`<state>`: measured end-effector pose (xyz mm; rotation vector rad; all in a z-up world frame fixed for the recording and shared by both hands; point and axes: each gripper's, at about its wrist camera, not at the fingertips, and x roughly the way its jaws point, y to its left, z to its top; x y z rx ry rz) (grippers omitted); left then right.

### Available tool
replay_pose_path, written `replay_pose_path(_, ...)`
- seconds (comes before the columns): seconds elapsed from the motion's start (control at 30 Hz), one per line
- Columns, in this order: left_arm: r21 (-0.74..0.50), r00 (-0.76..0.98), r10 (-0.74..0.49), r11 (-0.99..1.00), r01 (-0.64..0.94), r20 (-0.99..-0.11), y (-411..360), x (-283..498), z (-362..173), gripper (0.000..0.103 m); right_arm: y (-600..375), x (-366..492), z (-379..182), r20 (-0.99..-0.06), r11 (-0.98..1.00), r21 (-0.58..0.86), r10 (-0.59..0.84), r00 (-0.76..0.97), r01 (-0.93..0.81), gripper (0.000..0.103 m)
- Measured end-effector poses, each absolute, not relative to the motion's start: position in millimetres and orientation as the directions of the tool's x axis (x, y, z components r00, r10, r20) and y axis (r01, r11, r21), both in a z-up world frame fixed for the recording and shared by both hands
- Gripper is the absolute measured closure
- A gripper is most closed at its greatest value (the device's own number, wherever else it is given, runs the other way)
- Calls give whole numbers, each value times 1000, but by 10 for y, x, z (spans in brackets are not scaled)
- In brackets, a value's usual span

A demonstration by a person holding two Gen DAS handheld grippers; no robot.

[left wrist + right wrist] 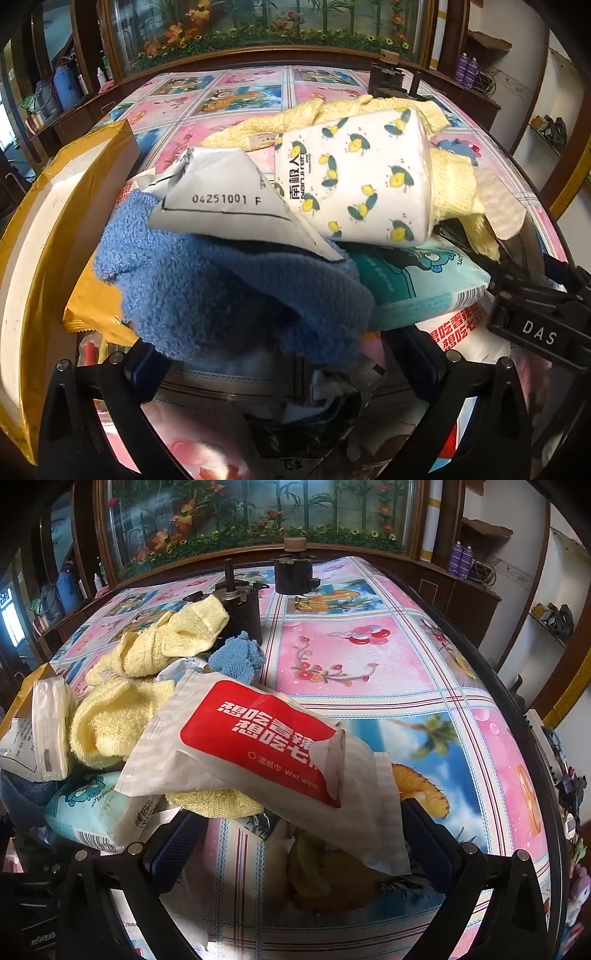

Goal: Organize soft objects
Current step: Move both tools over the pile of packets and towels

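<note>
Left claw [280,354] wide open w/ blue towel [229,291] between fingers atop pile, right claw [295,830] wide open around red-label wet wipe pack [258,753], nothing pinched, counter [424,686] w/ patterned cloth

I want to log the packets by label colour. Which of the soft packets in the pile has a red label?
The wet wipe packet lying across the right gripper: a white pack with a red panel. The packet beside it is light teal, and the tissue pack has yellow lemons.

"04251001 F" on grey packet [225,199], "Wet wipe" on red-labelled pack [266,753], "DAS" on hand-held gripper [539,332]
</note>
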<state>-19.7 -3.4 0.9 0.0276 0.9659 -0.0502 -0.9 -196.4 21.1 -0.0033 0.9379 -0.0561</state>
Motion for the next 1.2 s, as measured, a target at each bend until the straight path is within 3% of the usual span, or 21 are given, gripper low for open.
replay_pose_path(0.67,-32,556,-63,997,65,-829,17,-209,39,0,-1982,-71,249,-834,997,-18,-55,550,73,1)
replay_pose_path(0.77,-130,601,-145,989,69,-786,147,-314,203,3,-2033,-224,360,-792,996,-11,-61,607,85,9)
replay_pose_path(0.93,-97,763,-146,989,109,-630,335,-652,847,3,-2193,-682,780,-641,994,27,-61,765,102,9)
replay_pose_path(1.03,-97,833,-127,991,88,-538,599,-829,1187,3,-2338,-894,931,-533,993,55,-62,844,107,4)
replay_pose_path(1.2,-109,840,-75,994,19,-538,982,-887,1273,3,-2477,-805,872,-589,992,45,-72,805,121,5)
